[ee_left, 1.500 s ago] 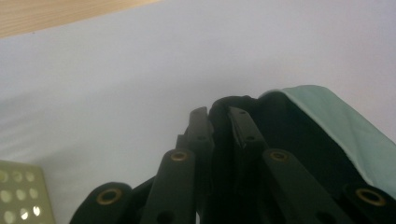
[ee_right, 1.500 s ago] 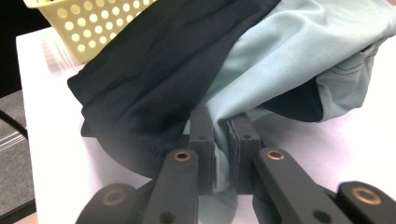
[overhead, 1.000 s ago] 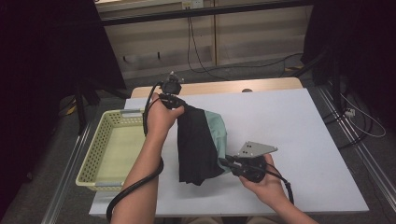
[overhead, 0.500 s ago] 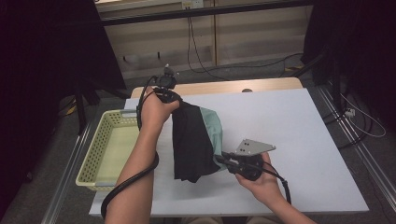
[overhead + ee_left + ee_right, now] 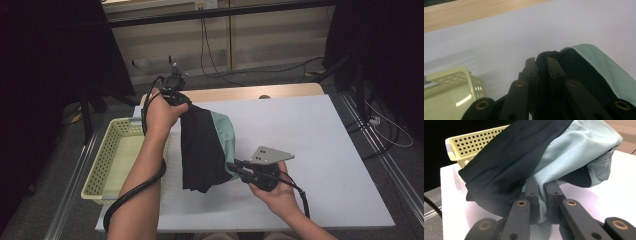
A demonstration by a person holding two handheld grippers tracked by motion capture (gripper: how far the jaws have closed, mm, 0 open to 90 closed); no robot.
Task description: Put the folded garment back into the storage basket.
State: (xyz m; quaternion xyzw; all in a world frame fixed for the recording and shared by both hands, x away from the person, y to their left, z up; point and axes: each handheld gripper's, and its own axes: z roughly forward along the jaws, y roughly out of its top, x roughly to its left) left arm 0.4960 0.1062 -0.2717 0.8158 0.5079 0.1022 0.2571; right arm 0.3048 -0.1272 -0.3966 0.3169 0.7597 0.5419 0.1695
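Grippers, two (image 5: 187,102) (image 5: 234,166), both clamp one black-and-mint garment (image 5: 202,150); one basket (image 5: 107,165)

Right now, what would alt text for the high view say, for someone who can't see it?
A person holds a black and mint-green garment over a white table with two hand-held grippers: the left gripper lifts its top edge, and the right gripper pinches its lower green side. A pale yellow perforated basket sits at the table's left.

A white-topped table (image 5: 320,150) with a wooden far edge carries a pale yellow perforated basket (image 5: 107,165) at its left side, seemingly overhanging.
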